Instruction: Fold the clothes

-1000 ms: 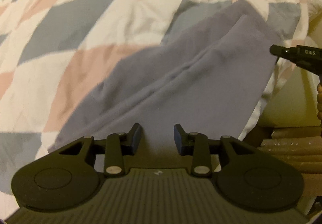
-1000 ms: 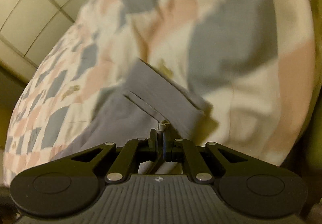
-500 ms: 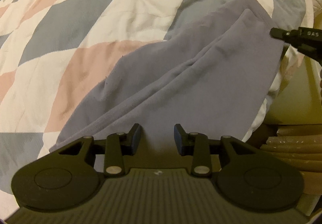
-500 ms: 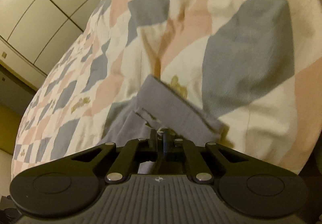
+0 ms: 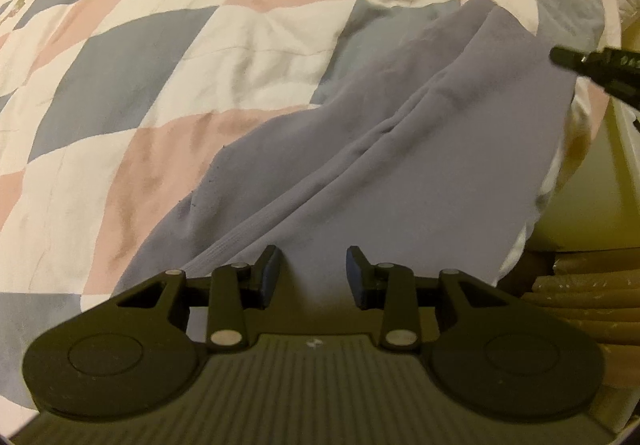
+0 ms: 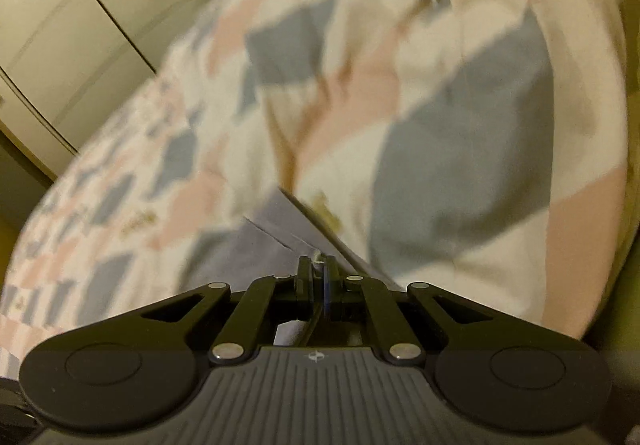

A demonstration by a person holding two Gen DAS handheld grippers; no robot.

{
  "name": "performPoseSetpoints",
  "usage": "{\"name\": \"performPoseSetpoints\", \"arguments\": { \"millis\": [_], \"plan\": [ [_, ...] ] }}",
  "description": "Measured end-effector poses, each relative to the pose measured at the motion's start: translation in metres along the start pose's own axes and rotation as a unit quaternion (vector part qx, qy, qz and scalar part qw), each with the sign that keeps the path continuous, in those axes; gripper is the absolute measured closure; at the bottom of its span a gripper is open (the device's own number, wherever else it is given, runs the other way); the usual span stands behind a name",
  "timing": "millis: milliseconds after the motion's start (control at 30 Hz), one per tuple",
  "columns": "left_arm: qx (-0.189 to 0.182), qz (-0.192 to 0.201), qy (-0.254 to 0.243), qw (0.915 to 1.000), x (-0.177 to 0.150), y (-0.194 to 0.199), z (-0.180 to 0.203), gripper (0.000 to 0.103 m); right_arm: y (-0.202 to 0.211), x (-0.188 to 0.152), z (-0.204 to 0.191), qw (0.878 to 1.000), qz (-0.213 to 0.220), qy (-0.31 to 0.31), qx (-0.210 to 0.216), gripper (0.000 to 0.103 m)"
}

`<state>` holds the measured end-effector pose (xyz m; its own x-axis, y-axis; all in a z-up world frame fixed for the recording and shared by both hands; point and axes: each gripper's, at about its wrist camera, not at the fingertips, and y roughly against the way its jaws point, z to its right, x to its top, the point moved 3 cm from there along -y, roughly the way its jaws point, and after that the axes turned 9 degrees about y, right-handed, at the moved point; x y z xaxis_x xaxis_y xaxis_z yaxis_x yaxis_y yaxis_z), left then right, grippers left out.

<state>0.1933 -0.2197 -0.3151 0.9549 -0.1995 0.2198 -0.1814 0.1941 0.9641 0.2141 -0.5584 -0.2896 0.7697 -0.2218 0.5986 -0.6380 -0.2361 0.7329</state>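
left gripper (image 5: pixel 313 272) wide open just over the near edge of the grey garment (image 5: pixel 400 165) – garment draped on the checked quilt (image 5: pixel 160 65), its far corner pinched tight in the right gripper (image 6: pixel 317 269) – wardrobe doors (image 6: pixel 60 25) beyond the quilt.

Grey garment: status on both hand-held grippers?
Left hand-held gripper open over the grey garment. Right hand-held gripper shut on its edge. Garment rumpled on the quilt; nothing in the way.

left wrist: low over quilt (image 5: pixel 120 57), facing up it | right wrist: close, blurred | shared: quilt, grey garment (image 5: pixel 400 165)
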Motion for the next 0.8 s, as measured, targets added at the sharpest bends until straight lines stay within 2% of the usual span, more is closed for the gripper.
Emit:
{"name": "performPoseSetpoints", "arguments": {
  "millis": [67, 433, 567, 600, 633, 667, 700, 767, 800],
  "plan": [
    [0.003, -0.003, -0.003, 1.0000, 0.001, -0.003, 0.001, 0.072, -0.011, -0.005, 0.004, 1.000, -0.019, -0.002, -0.009, 0.098],
    [0.005, -0.009, -0.008, 0.9999, 0.002, -0.006, 0.001, 0.071, -0.022, -0.007, 0.010, 0.999, -0.035, -0.011, -0.015, 0.100],
    [0.006, -0.010, -0.009, 0.9999, 0.002, -0.008, 0.001, 0.070, -0.022, -0.006, 0.009, 0.999, -0.037, -0.004, -0.029, 0.100],
    [0.007, -0.011, -0.009, 0.9999, 0.002, -0.008, 0.001, 0.069, -0.021, -0.005, 0.008, 0.999, -0.035, -0.002, -0.036, 0.095],
    [0.008, -0.011, -0.010, 0.9999, 0.003, -0.008, 0.001, 0.069, -0.018, -0.003, 0.007, 0.998, -0.030, 0.002, -0.060, 0.076],
    [0.008, -0.010, -0.010, 0.9999, 0.003, -0.007, 0.001, 0.069, -0.015, -0.001, 0.007, 0.996, -0.024, 0.005, -0.083, 0.062],
    [0.009, -0.008, -0.010, 0.9999, 0.002, -0.004, -0.001, 0.069, -0.008, 0.002, 0.007, 0.995, -0.013, 0.003, -0.096, 0.054],
    [0.010, -0.004, -0.009, 0.9999, 0.001, 0.002, -0.004, 0.069, 0.005, 0.008, 0.008, 0.993, 0.010, -0.002, -0.121, 0.056],
    [0.011, -0.001, -0.008, 0.9999, 0.000, 0.005, -0.006, 0.069, 0.011, 0.009, 0.004, 0.995, 0.020, -0.008, -0.097, 0.056]
  ]
}}
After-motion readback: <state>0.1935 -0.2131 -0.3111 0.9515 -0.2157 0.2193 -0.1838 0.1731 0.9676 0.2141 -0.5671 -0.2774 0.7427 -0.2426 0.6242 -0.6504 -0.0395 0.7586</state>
